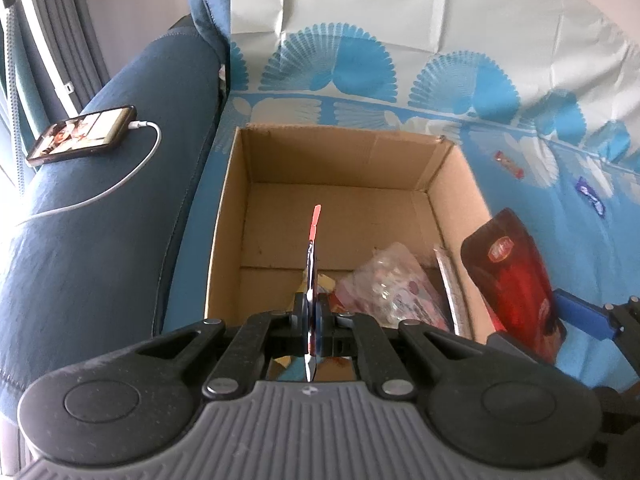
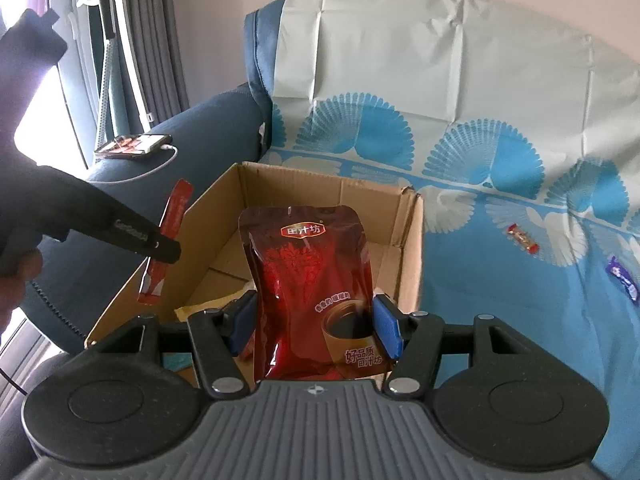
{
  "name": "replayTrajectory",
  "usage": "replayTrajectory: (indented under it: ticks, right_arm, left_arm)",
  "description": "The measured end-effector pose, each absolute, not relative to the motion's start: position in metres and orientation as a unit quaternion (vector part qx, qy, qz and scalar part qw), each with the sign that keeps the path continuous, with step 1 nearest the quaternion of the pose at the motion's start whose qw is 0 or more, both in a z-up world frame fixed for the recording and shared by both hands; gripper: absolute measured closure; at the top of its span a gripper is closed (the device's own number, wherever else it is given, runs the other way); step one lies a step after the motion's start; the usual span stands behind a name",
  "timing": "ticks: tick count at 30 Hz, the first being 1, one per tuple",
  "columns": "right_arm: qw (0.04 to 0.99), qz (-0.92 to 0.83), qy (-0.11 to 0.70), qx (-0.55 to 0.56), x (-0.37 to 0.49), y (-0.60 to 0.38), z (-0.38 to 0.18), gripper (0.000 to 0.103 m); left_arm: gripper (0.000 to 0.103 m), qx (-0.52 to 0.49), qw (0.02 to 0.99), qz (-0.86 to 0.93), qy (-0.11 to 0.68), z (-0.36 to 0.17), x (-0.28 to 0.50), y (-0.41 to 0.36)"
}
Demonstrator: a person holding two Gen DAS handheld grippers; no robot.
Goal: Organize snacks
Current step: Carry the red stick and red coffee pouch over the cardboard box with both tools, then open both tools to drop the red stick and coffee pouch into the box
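Observation:
An open cardboard box (image 1: 340, 156) stands on the cloth-covered sofa seat. My left gripper (image 1: 312, 304) is shut on a thin red stick sachet (image 1: 315, 224), seen edge-on over the box. In the right wrist view the same sachet (image 2: 170, 236) hangs from the left gripper (image 2: 166, 250) over the box's (image 2: 408, 248) left wall. My right gripper (image 2: 316, 320) holds a dark red stand-up pouch (image 2: 304, 276) between its blue pads (image 2: 385, 326), above the box's near right part. That pouch (image 1: 512, 280) also shows in the left wrist view. A clear bag of snacks (image 1: 396, 284) lies inside the box.
A red-wrapped candy (image 2: 522, 238) and a purple-wrapped candy (image 2: 622, 282) lie on the blue patterned cloth (image 2: 500, 312) right of the box. A phone (image 1: 84, 134) on a white charging cable (image 1: 120, 184) rests on the dark blue sofa arm (image 1: 100, 248) at the left.

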State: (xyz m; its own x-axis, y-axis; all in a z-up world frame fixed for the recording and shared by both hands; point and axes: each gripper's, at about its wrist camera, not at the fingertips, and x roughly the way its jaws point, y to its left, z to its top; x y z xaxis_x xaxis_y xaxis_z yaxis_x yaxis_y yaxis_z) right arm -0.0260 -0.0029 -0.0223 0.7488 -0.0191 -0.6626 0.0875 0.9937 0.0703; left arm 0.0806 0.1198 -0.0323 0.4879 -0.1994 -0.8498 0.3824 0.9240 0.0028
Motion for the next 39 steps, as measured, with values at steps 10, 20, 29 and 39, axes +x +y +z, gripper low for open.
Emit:
replayTrajectory:
  ticks: [10, 20, 29, 39]
  right_arm:
    - [0.924, -0.036, 0.379, 0.049, 0.007, -0.011, -0.049, 0.039]
    - [0.932, -0.030, 0.361, -0.009, 0.017, -0.003, -0.051, 0.013]
    - [0.929, -0.034, 0.368, 0.021, -0.013, -0.004, -0.034, 0.010]
    - [0.929, -0.024, 0.363, 0.066, -0.071, 0.010, -0.009, 0.008]
  left_arm:
    - [0.100, 0.114, 0.838, -0.159, 0.509, -0.077, 0.116, 0.113]
    - [0.000, 0.092, 0.849, -0.139, 0.501, -0.080, 0.122, 0.120]
    - [0.000, 0.108, 0.849, -0.142, 0.497, -0.059, 0.082, 0.130]
    - [0.000, 0.140, 0.851, -0.149, 0.484, -0.038, 0.008, 0.137]
